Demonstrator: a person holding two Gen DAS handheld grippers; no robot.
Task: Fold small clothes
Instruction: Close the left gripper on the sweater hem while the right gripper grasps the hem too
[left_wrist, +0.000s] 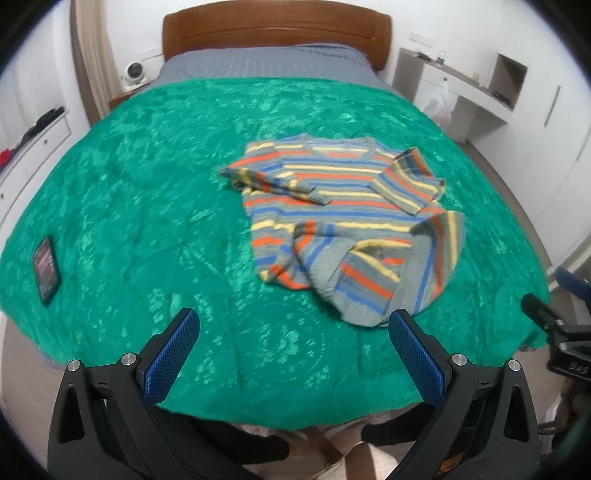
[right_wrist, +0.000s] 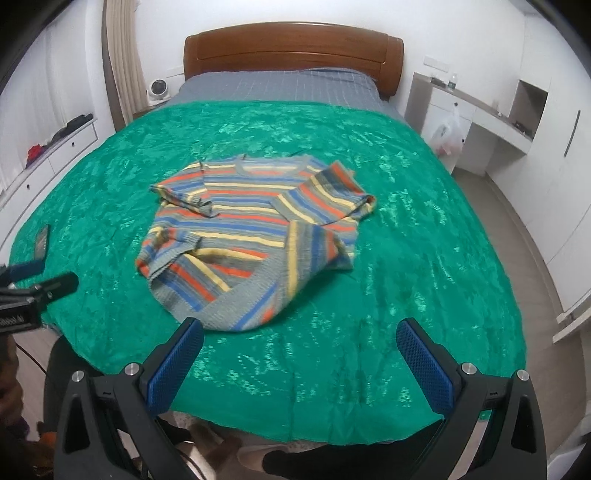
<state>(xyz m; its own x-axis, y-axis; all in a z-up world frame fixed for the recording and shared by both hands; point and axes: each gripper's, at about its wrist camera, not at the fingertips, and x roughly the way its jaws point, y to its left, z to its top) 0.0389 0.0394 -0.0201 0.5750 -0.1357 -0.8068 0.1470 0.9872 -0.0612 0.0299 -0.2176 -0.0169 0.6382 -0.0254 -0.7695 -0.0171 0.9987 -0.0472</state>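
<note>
The striped sweater (left_wrist: 347, 218) lies crumpled on the green blanket (left_wrist: 147, 206) mid-bed, sleeves crossed over the body, hem bunched toward the near edge; no neat fold shows, so flattening and folding seemingly remain; the left tongs (left_wrist: 293, 332) and right tongs (right_wrist: 299, 341) hover spread, empty, near the hem.
</note>
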